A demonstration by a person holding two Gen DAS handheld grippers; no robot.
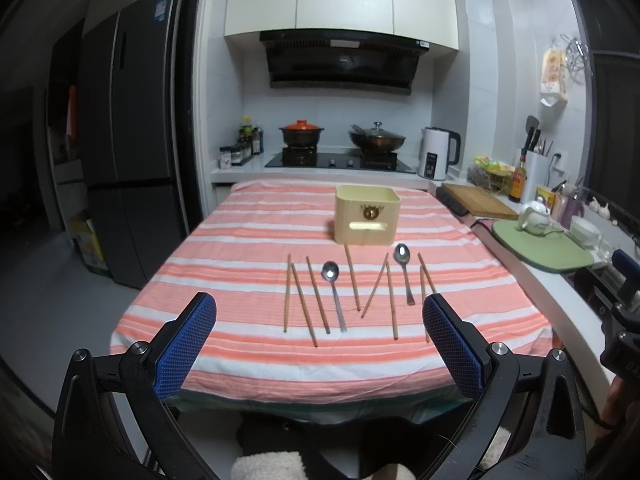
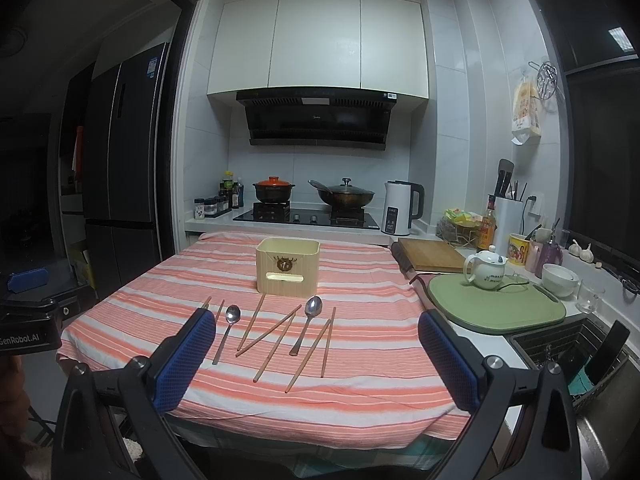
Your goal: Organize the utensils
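A cream utensil box [image 1: 367, 216] [image 2: 288, 266] stands open-topped on the striped table [image 1: 256, 236] [image 2: 376, 360]. In front of it lie several wooden chopsticks [image 1: 317, 301] [image 2: 276, 346] and two metal spoons: one on the left [image 1: 334, 292] [image 2: 228, 330], one on the right [image 1: 404, 272] [image 2: 307, 322]. My left gripper [image 1: 319, 306] is open and empty, held above the table's near edge. My right gripper [image 2: 316, 322] is open and empty, also near the front edge. The right gripper shows at the left wrist view's right edge [image 1: 624, 280].
A counter on the right holds a wooden cutting board [image 2: 434, 260], a green mat [image 2: 520, 314] with a white teapot [image 2: 486, 270], bowls and a sink [image 2: 568, 352]. A stove with pots [image 2: 308, 200] and a kettle [image 2: 400, 208] stands behind the table. A fridge [image 1: 128, 160] is at left.
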